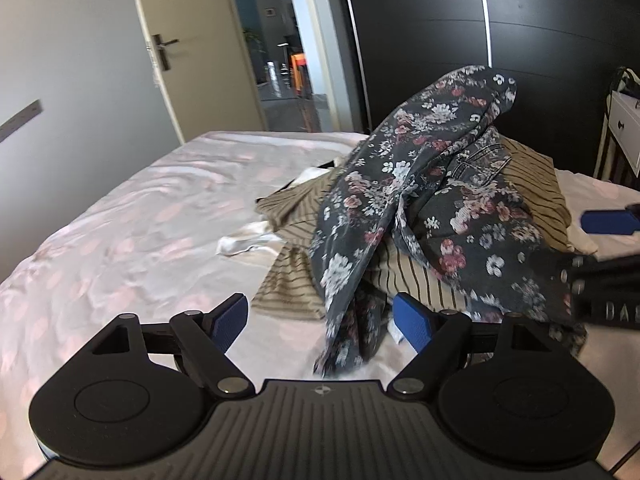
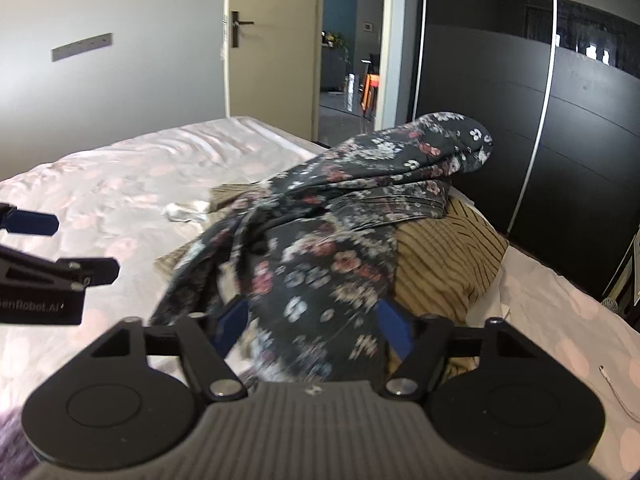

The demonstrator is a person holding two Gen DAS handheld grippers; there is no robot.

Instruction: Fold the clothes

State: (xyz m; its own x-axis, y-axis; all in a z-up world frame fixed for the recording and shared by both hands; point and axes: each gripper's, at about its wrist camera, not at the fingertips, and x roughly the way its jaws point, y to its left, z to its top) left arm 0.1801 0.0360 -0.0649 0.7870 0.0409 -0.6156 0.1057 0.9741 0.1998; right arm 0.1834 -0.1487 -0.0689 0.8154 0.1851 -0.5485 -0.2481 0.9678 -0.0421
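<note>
A dark floral garment (image 1: 420, 184) (image 2: 340, 240) lies heaped on top of a beige striped garment (image 1: 288, 284) (image 2: 440, 260) on the bed. My left gripper (image 1: 320, 322) stands open at the near end of the pile. A hanging end of the floral cloth lies between its blue pads (image 1: 412, 322), nearer the right one, and is not pinched. My right gripper (image 2: 312, 326) is open around a thick bunch of the same floral cloth, which fills most of the gap. The picture there is blurred. Each gripper also shows at the edge of the other's view.
The pink-spotted bed sheet (image 1: 140, 220) (image 2: 100, 192) stretches away to the left. A small white garment (image 1: 244, 242) (image 2: 186, 210) lies by the pile. A black wardrobe (image 1: 440, 40) stands behind, an open door (image 1: 192, 40) at the left, a white bedside cabinet (image 1: 624, 128) at the right.
</note>
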